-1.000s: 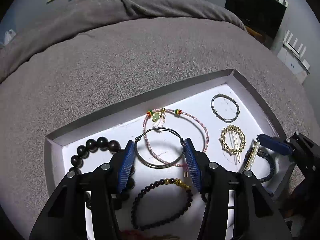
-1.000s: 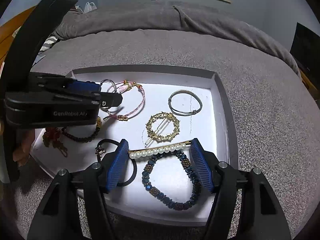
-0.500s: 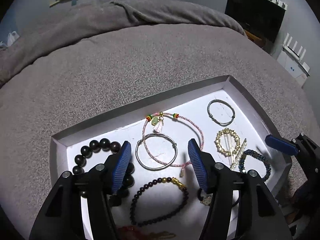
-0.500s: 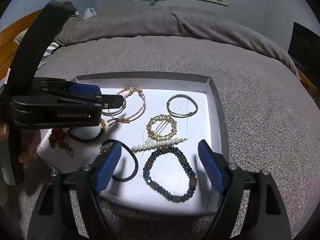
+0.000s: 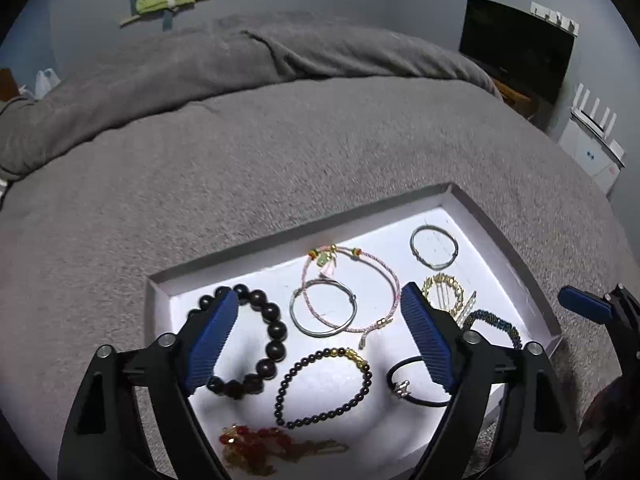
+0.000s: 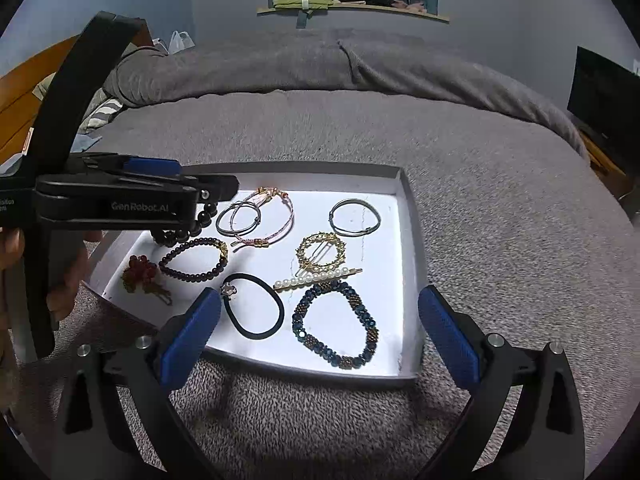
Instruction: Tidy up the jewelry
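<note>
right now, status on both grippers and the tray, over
Left gripper open, empty. Right gripper open, empty. Shallow white cardboard tray holds all jewelry. Nothing blocking.

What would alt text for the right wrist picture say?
An open blue-padded right claw hovers over a shallow white tray of bracelets and hair clips on a grey bedspread, nearest a blue beaded bracelet; the left claw reaches in.
</note>
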`<act>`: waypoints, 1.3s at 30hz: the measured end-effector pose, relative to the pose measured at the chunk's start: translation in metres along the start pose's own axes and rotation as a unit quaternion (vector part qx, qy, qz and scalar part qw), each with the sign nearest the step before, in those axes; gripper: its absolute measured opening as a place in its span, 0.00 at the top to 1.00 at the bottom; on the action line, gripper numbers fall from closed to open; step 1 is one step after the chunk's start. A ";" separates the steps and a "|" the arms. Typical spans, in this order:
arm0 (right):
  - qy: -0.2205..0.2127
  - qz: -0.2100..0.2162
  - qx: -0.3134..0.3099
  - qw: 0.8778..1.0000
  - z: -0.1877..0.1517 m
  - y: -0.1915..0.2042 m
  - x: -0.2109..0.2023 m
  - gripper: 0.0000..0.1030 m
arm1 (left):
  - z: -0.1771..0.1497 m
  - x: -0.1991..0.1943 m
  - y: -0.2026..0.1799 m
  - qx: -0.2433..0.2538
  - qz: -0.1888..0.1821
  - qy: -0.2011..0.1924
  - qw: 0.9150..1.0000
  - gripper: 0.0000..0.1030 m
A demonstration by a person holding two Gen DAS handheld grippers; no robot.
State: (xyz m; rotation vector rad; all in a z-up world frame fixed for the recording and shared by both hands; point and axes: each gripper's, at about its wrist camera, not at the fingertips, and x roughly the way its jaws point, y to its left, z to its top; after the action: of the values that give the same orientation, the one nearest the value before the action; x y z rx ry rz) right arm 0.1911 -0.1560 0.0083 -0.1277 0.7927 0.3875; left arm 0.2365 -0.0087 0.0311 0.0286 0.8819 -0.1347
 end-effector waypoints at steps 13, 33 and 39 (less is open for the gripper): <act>0.012 -0.001 0.054 0.998 -0.001 -0.017 -0.018 0.05 | -0.009 -0.042 0.016 -0.037 0.024 -0.024 0.999 0.14; 0.009 -0.023 0.108 0.994 -0.015 -0.025 -0.090 0.05 | -0.094 -0.144 0.025 -0.090 0.102 -0.037 0.990 0.06; 0.019 -0.040 0.084 0.995 -0.028 -0.014 -0.094 0.05 | -0.117 -0.145 0.005 -0.086 0.122 -0.020 0.989 0.05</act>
State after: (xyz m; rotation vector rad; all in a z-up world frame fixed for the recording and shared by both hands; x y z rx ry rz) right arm 0.1176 -0.2037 0.0556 -0.0091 0.8527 0.2423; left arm 0.0566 0.0213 0.0687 -0.0263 0.8401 0.1695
